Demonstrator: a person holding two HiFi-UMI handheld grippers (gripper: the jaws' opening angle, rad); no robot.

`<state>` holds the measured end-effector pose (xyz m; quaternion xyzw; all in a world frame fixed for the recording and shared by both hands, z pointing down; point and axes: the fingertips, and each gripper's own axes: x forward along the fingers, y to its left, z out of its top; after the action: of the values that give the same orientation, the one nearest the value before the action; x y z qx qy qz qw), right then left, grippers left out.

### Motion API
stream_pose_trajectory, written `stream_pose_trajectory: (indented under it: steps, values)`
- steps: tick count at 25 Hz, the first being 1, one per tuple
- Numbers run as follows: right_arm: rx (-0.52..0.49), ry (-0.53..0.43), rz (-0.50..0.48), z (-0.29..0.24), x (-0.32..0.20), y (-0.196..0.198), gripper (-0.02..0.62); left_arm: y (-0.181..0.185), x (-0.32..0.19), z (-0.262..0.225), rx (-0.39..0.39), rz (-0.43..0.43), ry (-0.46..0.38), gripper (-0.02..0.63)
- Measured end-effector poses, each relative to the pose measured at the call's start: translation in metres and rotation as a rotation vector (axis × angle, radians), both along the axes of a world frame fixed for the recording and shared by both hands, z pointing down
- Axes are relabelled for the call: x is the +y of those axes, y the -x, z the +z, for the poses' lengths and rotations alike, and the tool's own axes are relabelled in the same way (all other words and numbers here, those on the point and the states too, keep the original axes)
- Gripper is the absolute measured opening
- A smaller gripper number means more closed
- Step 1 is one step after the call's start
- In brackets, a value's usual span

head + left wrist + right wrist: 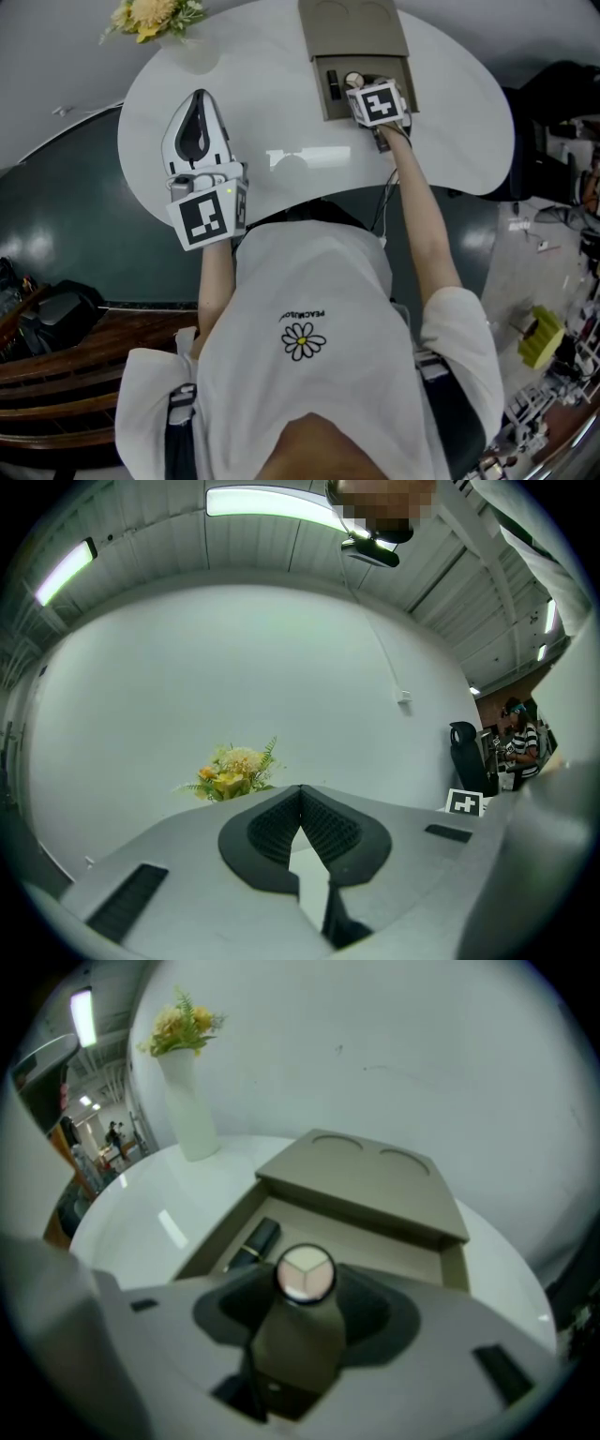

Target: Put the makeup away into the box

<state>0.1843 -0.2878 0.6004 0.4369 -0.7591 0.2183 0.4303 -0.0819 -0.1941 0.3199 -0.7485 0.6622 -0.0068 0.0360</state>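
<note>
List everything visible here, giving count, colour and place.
table: 1, white, round, beneath everything.
box: 1, taupe, lid open, on the table's far side.
lipstick: 1, black, lying inside the box.
makeup compact: 1, olive with a three-shade round pan, above the box.
vase of flowers: 1, white vase with yellow blooms, at the table's far left edge.
yellow-green object: 1, on the floor at right, too small to identify.
left tool: 1, grey and black, jaws together, empty, over the table's left.
right tool: 1, grey, gripping the makeup compact.
arms: 2, bare, in white T-shirt sleeves.
</note>
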Motion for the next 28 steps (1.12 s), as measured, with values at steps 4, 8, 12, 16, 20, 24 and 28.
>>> stream_pose_trajectory:
  steps: [4,8,12,16,20,24,28]
  values:
    - [0.01,0.003,-0.003,0.002,0.002,0.002,0.227,-0.003,-0.002,0.002,0.001,0.012,0.0,0.02]
    - [0.062,-0.005,-0.041,0.005,0.006,0.004,0.227,-0.008,-0.004,0.001,0.001,0.02,-0.004,0.02]
    - [0.05,-0.019,-0.044,0.004,0.004,0.004,0.233,-0.012,-0.006,-0.002,0.006,0.03,-0.01,0.02]
    - [0.036,-0.032,-0.031,0.0,0.005,0.003,0.238,-0.012,-0.007,0.002,0.001,0.034,-0.002,0.02]
    - [0.018,-0.158,0.001,-0.033,-0.006,0.0,0.238,-0.01,-0.01,0.001,0.001,0.025,0.014,0.02]
    - [-0.047,-0.303,0.052,-0.086,-0.016,-0.001,0.219,-0.02,-0.014,-0.004,0.003,0.064,-0.012,0.02]
    - [-0.081,-0.467,0.09,-0.144,-0.014,-0.002,0.146,-0.03,-0.015,-0.008,0.008,0.097,-0.021,0.02]
